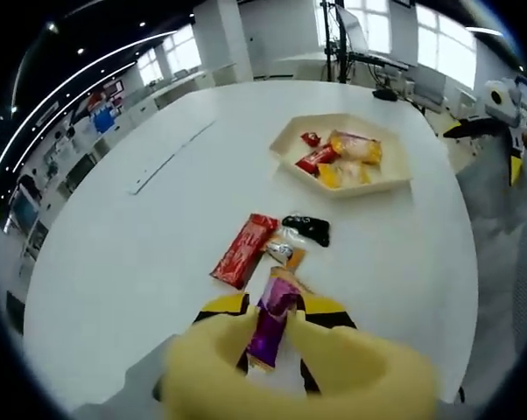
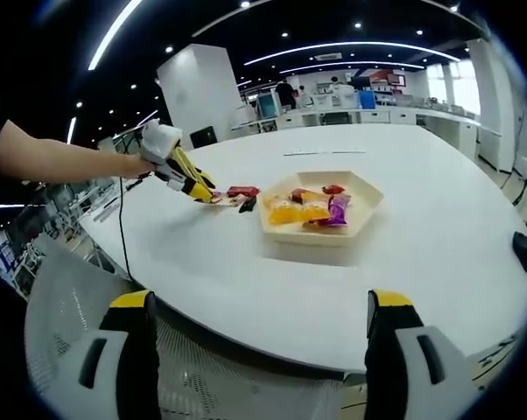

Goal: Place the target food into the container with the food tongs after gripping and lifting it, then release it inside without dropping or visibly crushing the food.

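1. We've got one beige hexagonal tray [image 1: 392,179] on the round white table [image 1: 115,262], holding about five or six wrapped snacks; we can't count them exactly.
2. Just short of the tray lie one red packet [image 1: 244,249], one black packet [image 1: 309,228] and one small orange-silver one [image 1: 285,254].
3. The left gripper [image 1: 277,337] works yellow tongs [image 1: 290,372], nearly closed on a purple wrapped snack [image 1: 277,317], right by those loose packets.
4. The right gripper [image 2: 256,337] hangs off the table edge, jaws wide apart, holding nothing.

left gripper [image 1: 277,346]: yellow and black jaws, pale yellow tong blades fitted | right gripper [image 2: 256,350]: black jaws capped in yellow, grey slotted sides | arm [image 2: 58,156]: bare, no sleeve seen
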Motion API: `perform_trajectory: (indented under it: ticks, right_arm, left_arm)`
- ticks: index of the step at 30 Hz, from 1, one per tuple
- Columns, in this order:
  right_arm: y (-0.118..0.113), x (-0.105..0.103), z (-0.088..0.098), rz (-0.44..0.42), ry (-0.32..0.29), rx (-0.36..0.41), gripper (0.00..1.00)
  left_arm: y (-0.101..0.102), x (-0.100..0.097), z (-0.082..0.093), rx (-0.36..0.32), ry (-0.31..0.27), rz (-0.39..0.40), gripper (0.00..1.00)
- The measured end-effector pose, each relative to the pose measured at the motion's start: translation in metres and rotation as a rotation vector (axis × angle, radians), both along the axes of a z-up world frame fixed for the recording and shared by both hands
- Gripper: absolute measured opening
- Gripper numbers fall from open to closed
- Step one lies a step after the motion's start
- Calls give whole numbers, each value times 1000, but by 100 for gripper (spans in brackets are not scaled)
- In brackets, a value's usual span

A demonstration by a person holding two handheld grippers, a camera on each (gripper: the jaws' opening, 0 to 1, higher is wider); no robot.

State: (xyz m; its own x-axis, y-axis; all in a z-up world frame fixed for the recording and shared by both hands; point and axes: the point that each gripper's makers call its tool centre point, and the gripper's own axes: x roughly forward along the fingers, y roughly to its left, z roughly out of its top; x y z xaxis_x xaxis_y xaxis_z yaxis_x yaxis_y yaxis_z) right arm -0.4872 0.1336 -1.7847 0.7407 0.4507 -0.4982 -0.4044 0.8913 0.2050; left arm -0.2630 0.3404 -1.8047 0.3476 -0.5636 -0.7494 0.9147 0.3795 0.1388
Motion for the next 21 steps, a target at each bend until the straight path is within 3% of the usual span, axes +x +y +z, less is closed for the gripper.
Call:
perform_trajectory:
  ticks: [10, 21]
  right_arm:
    - [1, 0, 2, 5, -16, -3, 100]
    - [2, 1, 4, 10, -28, 6, 100]
  left_arm:
    - [0, 5, 29, -19, -43, 39, 18]
    - [-14, 1, 46, -35, -57, 44, 18]
